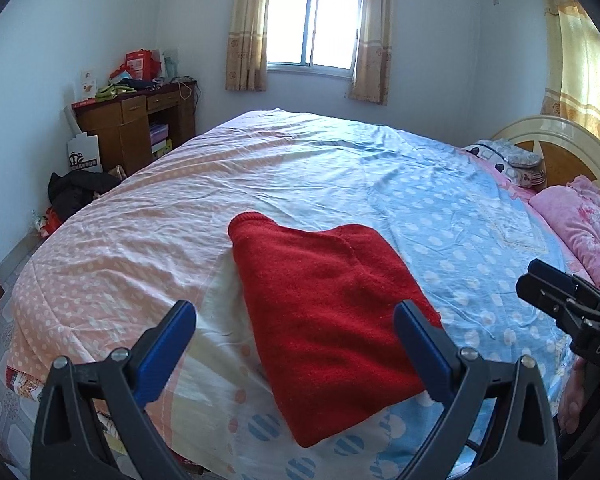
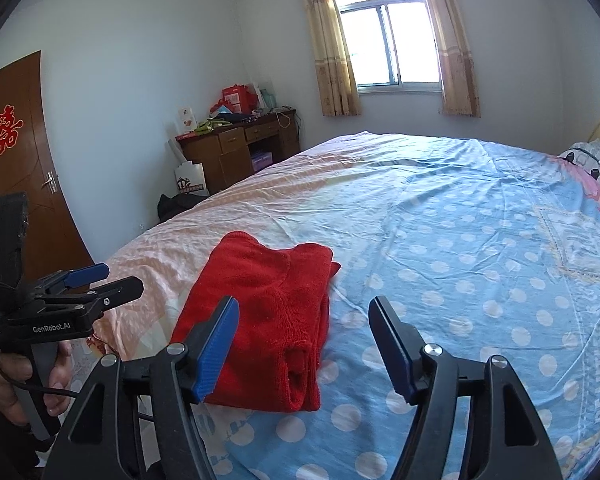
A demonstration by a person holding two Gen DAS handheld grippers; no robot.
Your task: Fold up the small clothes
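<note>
A red knitted garment [image 1: 320,280] [image 2: 268,312] lies folded into a compact rectangle on the dotted bedspread [image 1: 440,208] [image 2: 460,260], near the bed's front edge. My left gripper [image 1: 296,312] hovers just in front of and above it, open, its blue pads wide apart with nothing gripped. My right gripper [image 2: 304,308] is open too, above the garment's right edge and empty. In each wrist view the other gripper shows at the side: the right gripper [image 1: 530,278] and the left gripper [image 2: 118,276], held in a hand [image 2: 8,372].
The bedspread is pink on the left and blue on the right. Pink pillows [image 1: 580,216] and a headboard [image 1: 560,148] are at the right. A cluttered wooden desk [image 1: 136,128] stands at the far left wall, dark clothes [image 1: 76,192] lie on the floor, a brown door [image 2: 16,160] at left.
</note>
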